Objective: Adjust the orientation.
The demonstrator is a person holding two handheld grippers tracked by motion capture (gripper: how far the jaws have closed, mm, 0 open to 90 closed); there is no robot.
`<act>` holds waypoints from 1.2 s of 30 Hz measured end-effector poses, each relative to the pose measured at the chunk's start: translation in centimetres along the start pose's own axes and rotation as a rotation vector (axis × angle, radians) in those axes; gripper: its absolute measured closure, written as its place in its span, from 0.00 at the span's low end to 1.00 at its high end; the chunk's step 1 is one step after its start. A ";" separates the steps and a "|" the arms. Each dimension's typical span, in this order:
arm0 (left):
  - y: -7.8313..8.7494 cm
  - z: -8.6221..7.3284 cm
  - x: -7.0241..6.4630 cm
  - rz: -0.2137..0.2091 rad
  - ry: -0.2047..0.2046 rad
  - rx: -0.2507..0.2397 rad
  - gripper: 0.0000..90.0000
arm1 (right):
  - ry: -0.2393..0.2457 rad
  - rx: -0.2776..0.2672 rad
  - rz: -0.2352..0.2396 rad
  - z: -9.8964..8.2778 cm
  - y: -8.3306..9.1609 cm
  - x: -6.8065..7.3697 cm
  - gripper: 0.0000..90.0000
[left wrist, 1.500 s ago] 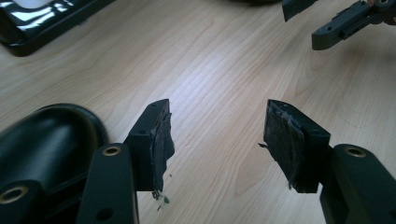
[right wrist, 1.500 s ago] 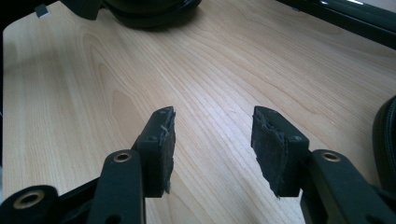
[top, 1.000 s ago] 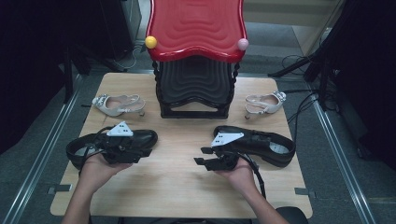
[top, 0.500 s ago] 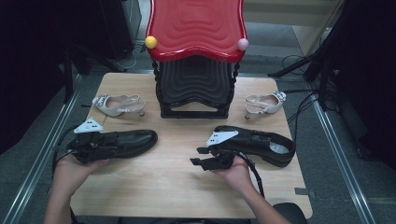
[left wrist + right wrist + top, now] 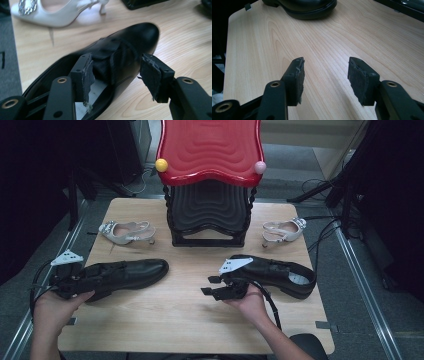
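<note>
The left gripper [image 5: 115, 75] has its jaws apart, one pad inside the heel opening of the left black shoe [image 5: 120, 274] and one outside its wall, not visibly pressing. The right gripper [image 5: 325, 80] stands open over bare table [image 5: 324, 42], the right black shoe [image 5: 277, 272] just behind it. Judging by this, neither shoe is gripped yet; the rack [image 5: 209, 212] beyond holds none, and two white heels [image 5: 127, 232] wait beside it.
</note>
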State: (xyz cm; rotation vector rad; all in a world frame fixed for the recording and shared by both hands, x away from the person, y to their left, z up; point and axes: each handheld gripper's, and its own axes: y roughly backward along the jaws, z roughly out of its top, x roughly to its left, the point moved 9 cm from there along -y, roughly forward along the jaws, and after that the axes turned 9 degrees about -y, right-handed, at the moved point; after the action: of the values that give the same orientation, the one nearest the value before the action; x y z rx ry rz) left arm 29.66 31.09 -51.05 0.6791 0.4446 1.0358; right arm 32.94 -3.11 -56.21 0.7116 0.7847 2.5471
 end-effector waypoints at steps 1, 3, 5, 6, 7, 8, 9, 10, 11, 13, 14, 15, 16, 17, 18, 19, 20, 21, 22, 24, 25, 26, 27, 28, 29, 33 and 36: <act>-0.2 -0.3 0.3 -0.001 0.007 0.006 0.48 | 0.003 -0.002 0.000 0.1 0.0 0.0 0.54; -0.8 -0.9 0.7 0.003 0.034 0.017 0.49 | 0.004 -0.002 0.001 0.1 -0.1 0.0 0.54; -1.6 -1.2 0.6 -0.054 0.062 0.021 0.48 | 0.001 -0.002 -0.004 0.1 -0.1 -0.2 0.53; -1.6 -1.2 0.6 -0.054 0.062 0.021 0.48 | -0.001 -0.002 -0.006 0.1 -0.1 -0.2 0.53; -2.1 -1.2 0.2 -0.071 0.069 0.024 0.48 | -0.001 -0.002 -0.006 0.1 -0.1 -0.3 0.53; -2.5 -1.3 0.0 -0.078 0.065 0.032 0.48 | -0.003 0.001 -0.007 0.0 -0.1 -0.3 0.53; -2.5 -1.3 0.0 -0.078 0.065 0.032 0.48 | -0.006 0.006 -0.011 0.0 -0.2 -0.3 0.53; -2.9 -1.3 -0.3 -0.081 0.058 0.037 0.48 | -0.006 0.006 -0.011 0.0 -0.2 -0.3 0.53; -3.4 -1.1 -0.8 -0.085 0.047 0.047 0.48 | -0.009 0.010 -0.014 -0.1 -0.3 -0.4 0.53; -3.8 -0.8 -1.2 -0.080 0.040 0.042 0.51 | -0.005 0.013 -0.015 -0.2 -0.3 -0.3 0.53; -3.9 -0.8 -1.5 -0.085 0.041 0.053 0.52 | 0.002 0.015 -0.020 -0.2 -0.3 -0.3 0.53; -4.2 -0.9 -1.8 -0.109 0.036 0.070 0.55 | 0.008 0.014 -0.021 -0.3 -0.3 -0.3 0.53; -4.2 -0.9 -1.8 -0.109 0.036 0.070 0.60 | 0.010 0.014 -0.022 -0.3 -0.2 -0.4 0.53; -4.4 -1.1 -2.1 -0.117 0.021 0.090 0.59 | 0.010 0.012 -0.023 -0.3 -0.2 -0.4 0.52; -4.6 -1.1 -2.3 -0.115 0.019 0.097 0.59 | 0.010 0.012 -0.023 -0.3 -0.2 -0.4 0.52; -4.7 -1.0 -2.4 -0.128 0.038 0.090 0.61 | 0.010 0.011 -0.023 -0.3 -0.2 -0.4 0.52; -4.7 -1.0 -2.4 -0.145 0.056 0.085 0.64 | 0.009 0.011 -0.022 -0.3 -0.3 -0.4 0.52; -4.6 -0.7 -2.6 -0.184 0.062 0.061 0.74 | 0.016 0.016 -0.024 -0.3 -0.3 -0.4 0.52; -4.6 -0.7 -2.6 -0.184 0.062 0.061 0.77 | 0.017 0.018 -0.025 -0.3 -0.4 -0.3 0.52; -4.6 -0.5 -2.9 -0.190 0.057 0.052 0.80 | 0.018 0.017 -0.023 -0.3 -0.4 -0.2 0.52; -4.6 -0.5 -2.9 -0.190 0.057 0.052 0.82 | 0.018 0.017 -0.023 -0.3 -0.4 -0.2 0.52; -4.5 -0.5 -2.9 -0.204 0.066 0.053 0.82 | 0.017 0.015 -0.020 -0.3 -0.4 -0.2 0.52; -4.5 -0.4 -2.9 -0.196 0.065 0.045 0.84 | 0.018 0.014 -0.020 -0.3 -0.4 -0.2 0.52; -4.5 -0.3 -2.9 -0.194 0.072 0.047 0.85 | 0.019 0.013 -0.019 -0.3 -0.4 -0.2 0.52; -4.5 0.0 -3.0 -0.175 0.080 0.036 0.85 | 0.018 0.012 -0.018 -0.2 -0.3 -0.1 0.52; -3.9 1.0 -3.7 -0.169 0.069 0.004 0.88 | 0.021 0.005 -0.022 -0.2 -0.3 -0.1 0.52; -3.5 1.6 -4.4 -0.185 0.063 -0.018 0.88 | 0.022 0.006 -0.025 -0.2 -0.2 -0.1 0.52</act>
State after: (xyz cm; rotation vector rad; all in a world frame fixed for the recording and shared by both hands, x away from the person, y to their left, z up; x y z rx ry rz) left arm 30.96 25.52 -52.24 0.5794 0.5418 0.8865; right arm 32.98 -3.05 -56.53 0.6732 0.8041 2.5349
